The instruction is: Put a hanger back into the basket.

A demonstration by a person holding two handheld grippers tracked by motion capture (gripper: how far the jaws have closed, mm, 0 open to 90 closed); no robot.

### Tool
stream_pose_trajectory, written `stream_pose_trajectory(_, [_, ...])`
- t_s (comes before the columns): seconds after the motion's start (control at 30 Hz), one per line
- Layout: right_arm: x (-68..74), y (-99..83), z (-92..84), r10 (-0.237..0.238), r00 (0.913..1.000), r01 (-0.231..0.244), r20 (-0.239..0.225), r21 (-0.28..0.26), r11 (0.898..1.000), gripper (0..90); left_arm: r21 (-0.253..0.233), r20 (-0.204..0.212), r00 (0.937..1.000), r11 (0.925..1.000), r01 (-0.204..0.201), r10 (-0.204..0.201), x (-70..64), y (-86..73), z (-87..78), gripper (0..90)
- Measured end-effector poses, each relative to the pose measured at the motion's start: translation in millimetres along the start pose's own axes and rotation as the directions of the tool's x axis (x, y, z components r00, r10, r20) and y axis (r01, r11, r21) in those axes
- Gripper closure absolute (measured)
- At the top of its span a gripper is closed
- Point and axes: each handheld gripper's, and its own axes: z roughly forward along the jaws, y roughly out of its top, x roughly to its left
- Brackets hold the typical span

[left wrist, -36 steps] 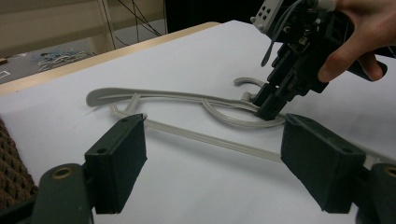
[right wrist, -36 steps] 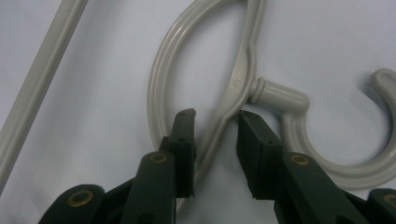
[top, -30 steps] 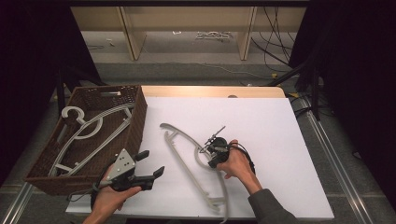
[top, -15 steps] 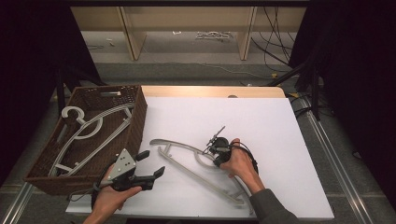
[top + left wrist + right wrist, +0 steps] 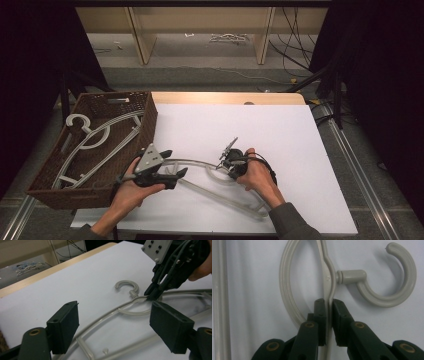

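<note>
— Pinning the grey hanger (image 5: 220, 187) on the white table (image 5: 280, 135): the right gripper (image 5: 328, 305) has just been closing and now clamps its top bar beside the hook (image 5: 387, 277).

— And the left gripper (image 5: 113, 322)?

— Jaws wide, astride the shoulder, probably not touching. Next it must close there, then lift toward the basket (image 5: 45, 185).
</note>
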Motion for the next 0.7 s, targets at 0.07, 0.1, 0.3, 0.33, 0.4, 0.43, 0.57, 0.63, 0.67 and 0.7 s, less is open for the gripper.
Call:
stream_pose_trajectory(0.07, [2.3, 1.1, -3.6, -0.027, 0.9995, 0.027, 0.014, 0.002, 1.0, 82.7, 0.037, 0.02, 0.999, 0.9985, -0.04, 0.039, -1.8, 7.5, 14.6, 23.8])
stream_pose_trajectory(0.1, [3.9, 1.7, -5.6, -0.04, 0.9989, 0.04, 0.024, 0.002, 0.999, 82.7, 0.047, 0.025, 0.9987, 0.9979, -0.046, 0.045, -2.4, 10.0, 22.6, 23.8])
stream_pose_trajectory(0.3, [10.8, 2.6, -15.9, -0.083, 0.9956, 0.083, 0.044, -0.018, 0.996, 82.8, 0.204, 0.05, 0.9926, 0.9718, -0.119, 0.111, 3.0, 15.2, 66.1, 25.2])
stream_pose_trajectory(0.33, [11.5, 2.5, -17.4, -0.094, 0.9945, 0.096, 0.045, -0.026, 0.995, 82.8, 0.228, 0.05, 0.992, 0.9657, -0.124, 0.116, 3.0, 15.7, 71.3, 25.4])
stream_pose_trajectory(0.4, [13.0, 2.9, -20.8, -0.108, 0.9926, 0.11, 0.056, -0.034, 0.993, 82.8, 0.261, 0.062, 0.9915, 0.9569, -0.127, 0.114, 2.7, 16.9, 79.8, 26.2])
stream_pose_trajectory(0.43, [14.3, 3.3, -22.4, -0.109, 0.9924, 0.111, 0.058, -0.034, 0.993, 82.8, 0.272, 0.071, 0.9913, 0.9541, -0.126, 0.11, 2.6, 17.6, 83.7, 27.4])
stream_pose_trajectory(0.57, [16.6, 4.6, -25.4, -0.123, 0.9897, 0.126, 0.073, -0.041, 0.991, 82.9, 0.3, 0.115, 0.9867, 0.9431, -0.144, 0.115, 5.0, 18.3, 97.6, 29.2])
stream_pose_trajectory(0.63, [17.1, 4.6, -25.4, -0.133, 0.9883, 0.137, 0.073, -0.041, 0.99, 82.9, 0.316, 0.146, 0.9828, 0.9362, -0.155, 0.113, 5.2, 18.3, 102.6, 32.0])
stream_pose_trajectory(0.67, [17.9, 5.0, -25.8, -0.134, 0.9883, 0.137, 0.074, -0.04, 0.99, 82.9, 0.324, 0.152, 0.9817, 0.9327, -0.159, 0.115, 5.0, 18.4, 104.9, 31.9])
stream_pose_trajectory(0.7, [18.4, 5.2, -25.7, -0.136, 0.9879, 0.139, 0.074, -0.04, 0.989, 82.9, 0.332, 0.164, 0.9793, 0.9283, -0.167, 0.118, 4.7, 18.5, 107.1, 32.8])
